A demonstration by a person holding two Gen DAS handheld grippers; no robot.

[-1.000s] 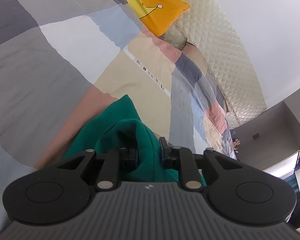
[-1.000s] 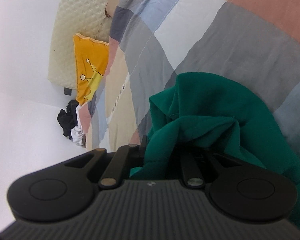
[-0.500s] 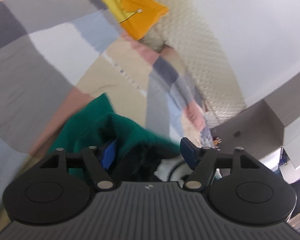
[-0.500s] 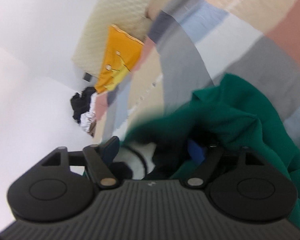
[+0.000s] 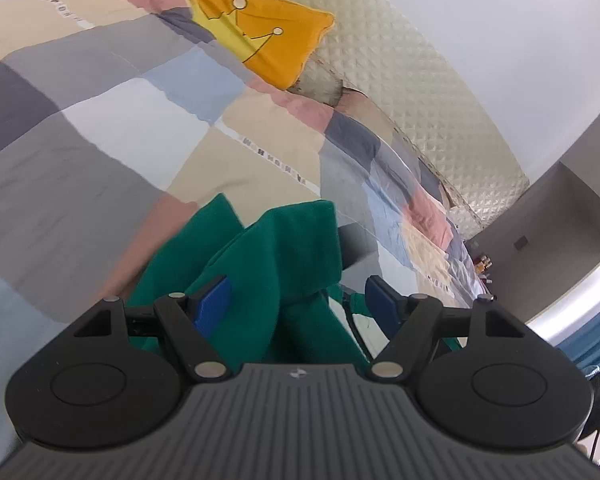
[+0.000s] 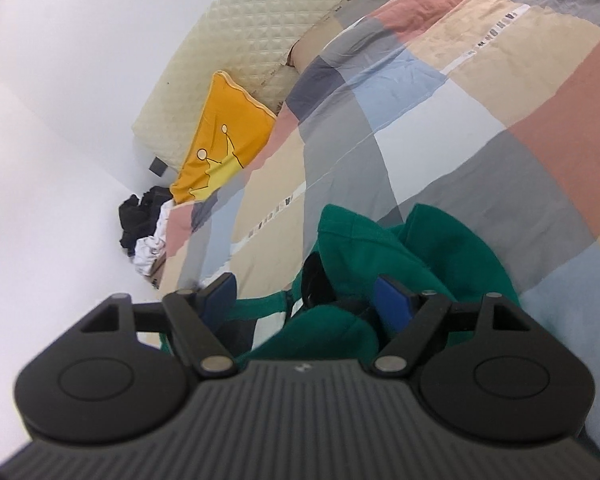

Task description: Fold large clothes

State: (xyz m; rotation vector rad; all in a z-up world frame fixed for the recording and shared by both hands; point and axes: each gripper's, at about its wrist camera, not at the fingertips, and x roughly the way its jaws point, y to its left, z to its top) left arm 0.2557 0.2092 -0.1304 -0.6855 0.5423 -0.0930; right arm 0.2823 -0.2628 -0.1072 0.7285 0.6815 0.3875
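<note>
Left wrist view: both grippers had released the green garment [image 5: 284, 264], which lay bunched on the patchwork quilt [image 5: 100, 128].

A second before, each claw was pinched on green cloth; by this moment the left gripper [image 5: 296, 300] and right gripper [image 6: 312, 300] had just been opening, their blue pads spread with folds of cloth loose between them. Printed lettering on the quilt's white strip [image 5: 276, 162] was too small to read. An orange crown-print pillow [image 5: 256, 36] leaned against the quilted headboard [image 5: 400, 80].
</note>
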